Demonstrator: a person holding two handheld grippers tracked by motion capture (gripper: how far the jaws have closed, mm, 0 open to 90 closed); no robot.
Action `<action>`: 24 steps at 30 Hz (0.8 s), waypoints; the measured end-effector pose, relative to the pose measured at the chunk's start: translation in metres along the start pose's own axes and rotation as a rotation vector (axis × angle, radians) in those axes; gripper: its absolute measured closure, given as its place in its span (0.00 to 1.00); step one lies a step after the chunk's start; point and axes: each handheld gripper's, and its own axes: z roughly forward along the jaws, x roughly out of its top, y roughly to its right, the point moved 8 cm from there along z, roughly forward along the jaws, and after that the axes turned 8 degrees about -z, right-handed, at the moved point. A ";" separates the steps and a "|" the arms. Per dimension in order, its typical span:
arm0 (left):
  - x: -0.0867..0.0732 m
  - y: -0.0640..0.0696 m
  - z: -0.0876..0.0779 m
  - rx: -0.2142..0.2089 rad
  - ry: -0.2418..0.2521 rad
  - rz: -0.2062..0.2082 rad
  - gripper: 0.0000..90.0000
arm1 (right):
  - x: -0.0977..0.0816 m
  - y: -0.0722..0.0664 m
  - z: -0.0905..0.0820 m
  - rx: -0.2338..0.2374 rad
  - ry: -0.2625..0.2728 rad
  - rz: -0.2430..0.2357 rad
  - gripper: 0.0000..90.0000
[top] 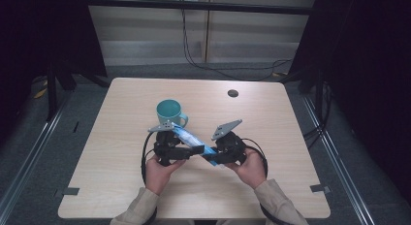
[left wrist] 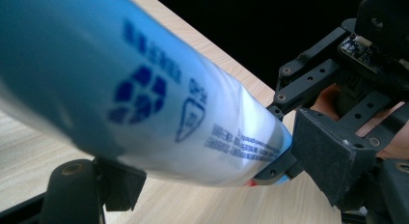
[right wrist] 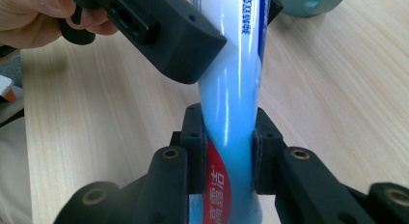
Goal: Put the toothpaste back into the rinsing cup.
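1. Light-blue and white soft plastic tube with dark blue print and a red band, held above the pale wooden tabletop near its middle, stretched slantwise between both tools.
2. Left tool: black, held in the left hand, jaws closed on the tube's upper, printed part; in the left gripper view, tube close and blurred across the frame, one pad under it.
3. Right tool: black, held in the right hand, jaws closed on the tube's lower end near the red band; in the right gripper view, tube upright between both pads, squeezed narrow there.
4. Teal ceramic mug with a handle: upright on the tabletop, just beyond the left tool, apart from the tube.
5. Small dark round spot: far side of the tabletop, well apart from everything else.
6. Beige sleeves: at the near edge.
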 end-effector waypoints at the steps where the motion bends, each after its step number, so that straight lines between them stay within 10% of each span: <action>1: 0.000 0.000 0.000 -0.003 0.004 -0.003 0.28 | 0.000 0.000 0.000 0.002 0.002 0.000 0.81; 24: 0.012 0.001 -0.012 -0.061 0.098 -0.073 0.54 | 0.007 -0.004 0.006 0.000 0.048 0.006 0.81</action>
